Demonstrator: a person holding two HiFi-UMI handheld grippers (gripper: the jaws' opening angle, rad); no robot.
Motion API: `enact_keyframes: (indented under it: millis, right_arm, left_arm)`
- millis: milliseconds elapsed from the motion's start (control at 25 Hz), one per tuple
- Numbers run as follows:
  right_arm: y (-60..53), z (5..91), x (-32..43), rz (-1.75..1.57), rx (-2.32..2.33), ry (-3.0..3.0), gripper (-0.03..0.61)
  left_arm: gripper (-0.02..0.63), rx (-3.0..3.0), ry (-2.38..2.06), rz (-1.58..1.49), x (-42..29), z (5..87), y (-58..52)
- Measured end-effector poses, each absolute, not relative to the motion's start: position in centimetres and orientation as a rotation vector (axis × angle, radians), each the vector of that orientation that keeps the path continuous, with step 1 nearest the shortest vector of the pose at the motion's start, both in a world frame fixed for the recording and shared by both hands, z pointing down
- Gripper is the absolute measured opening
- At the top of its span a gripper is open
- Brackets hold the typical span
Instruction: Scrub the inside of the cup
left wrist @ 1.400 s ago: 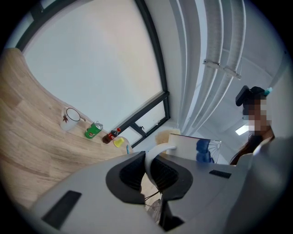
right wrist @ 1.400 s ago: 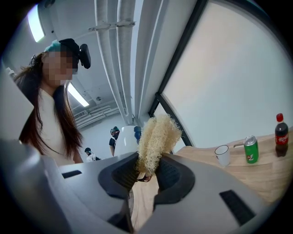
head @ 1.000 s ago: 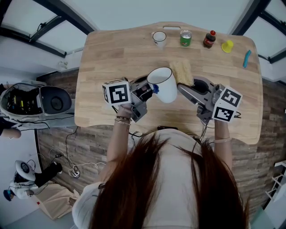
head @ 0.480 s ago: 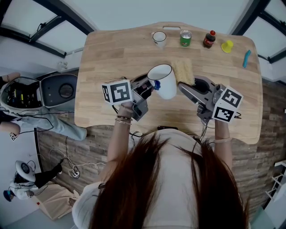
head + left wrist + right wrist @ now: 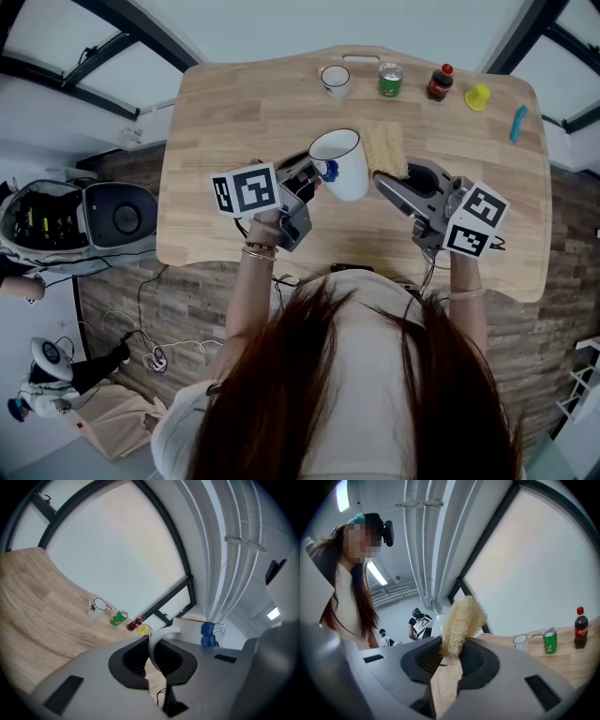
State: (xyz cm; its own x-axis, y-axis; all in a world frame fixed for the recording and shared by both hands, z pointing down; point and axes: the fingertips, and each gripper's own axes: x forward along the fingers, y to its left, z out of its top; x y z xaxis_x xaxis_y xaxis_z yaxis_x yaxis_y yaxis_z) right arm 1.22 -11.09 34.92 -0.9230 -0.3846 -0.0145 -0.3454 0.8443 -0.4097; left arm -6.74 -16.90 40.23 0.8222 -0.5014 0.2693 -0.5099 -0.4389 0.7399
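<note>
The left gripper (image 5: 314,180), clamped on the cup (image 5: 343,173), has nudged it slightly farther out above the surface (image 5: 234,112); the right gripper (image 5: 382,180) pinches the scrubber (image 5: 384,150) just beside the cup, not inside, so scrubbing looks unstarted

- Cup (image 5: 347,178): smooth, glossy white glaze.
- Scrubber (image 5: 461,618): rough, dry, straw-like fibres.
- Table (image 5: 244,112): matt pale wood, fine grain.
- Can (image 5: 550,641): shiny green metal.
</note>
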Motion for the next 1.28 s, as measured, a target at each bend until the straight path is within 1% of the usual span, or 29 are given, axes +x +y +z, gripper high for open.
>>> enact_keyframes:
  millis: [1280]
  right_arm:
    - [-11.5, 36.1, 0.0, -0.512, -0.636, 3.032, 0.101]
  left_arm:
    - [0.028, 2.012, -1.008, 0.118, -8.7, 42.3, -19.1]
